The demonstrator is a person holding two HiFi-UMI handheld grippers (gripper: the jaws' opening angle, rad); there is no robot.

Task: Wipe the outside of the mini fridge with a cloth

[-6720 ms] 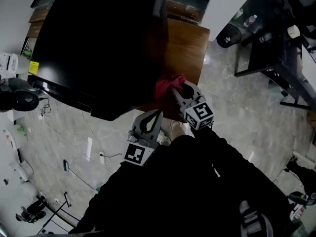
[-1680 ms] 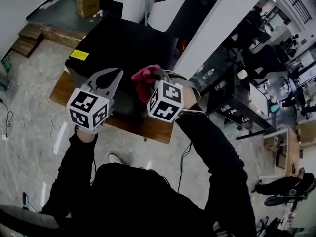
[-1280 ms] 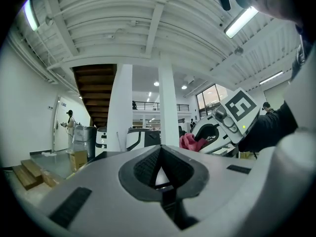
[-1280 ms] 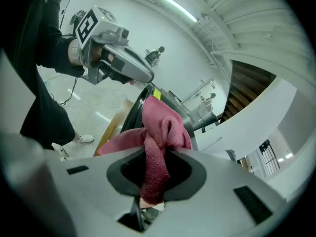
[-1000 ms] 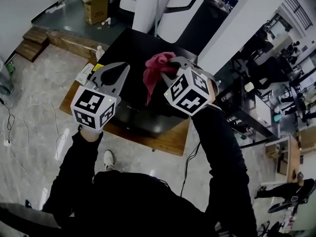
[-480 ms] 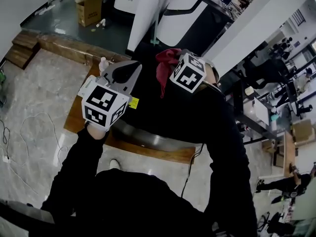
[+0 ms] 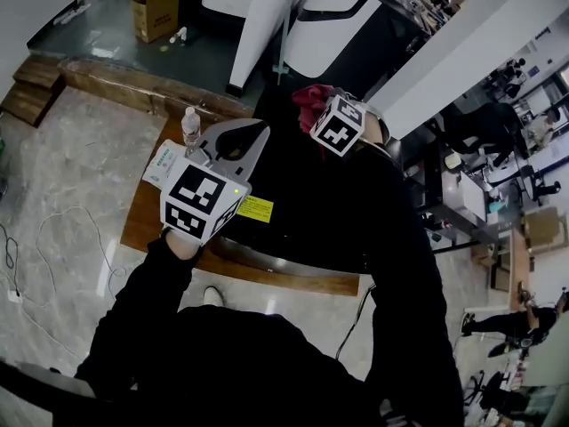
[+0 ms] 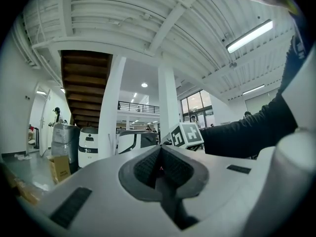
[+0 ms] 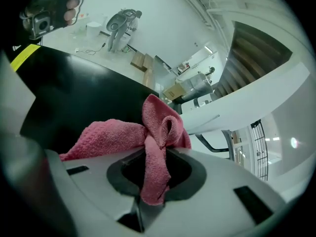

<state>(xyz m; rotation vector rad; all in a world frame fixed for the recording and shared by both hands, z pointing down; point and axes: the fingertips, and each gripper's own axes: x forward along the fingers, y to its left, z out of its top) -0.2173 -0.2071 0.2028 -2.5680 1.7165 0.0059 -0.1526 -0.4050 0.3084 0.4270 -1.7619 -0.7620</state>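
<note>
The black mini fridge [image 7: 286, 178] stands on a low wooden platform [image 7: 142, 221], with a yellow label [image 7: 255, 207] near its front edge. My right gripper [image 7: 322, 107] is shut on a red cloth [image 7: 306, 98] and holds it over the far part of the fridge top. In the right gripper view the cloth [image 9: 162, 118] bunches out of the right gripper [image 9: 153, 149] above the black top [image 9: 74, 95]. My left gripper [image 7: 261, 133] hovers over the left front of the fridge, shut, with nothing in it. It [image 8: 159, 154] points out into the hall.
A small water bottle [image 7: 188, 124] and a packet [image 7: 164, 163] lie on the platform left of the fridge. A cardboard box [image 7: 153, 9] and white machines [image 7: 333, 25] stand beyond it. A dark desk [image 7: 462, 194] is at the right. Cables [image 7: 36, 238] trail over the floor at left.
The right gripper has carried the cloth from the fridge's lower side up to its top and now toward the far edge. The left gripper has drifted right, staying shut.
</note>
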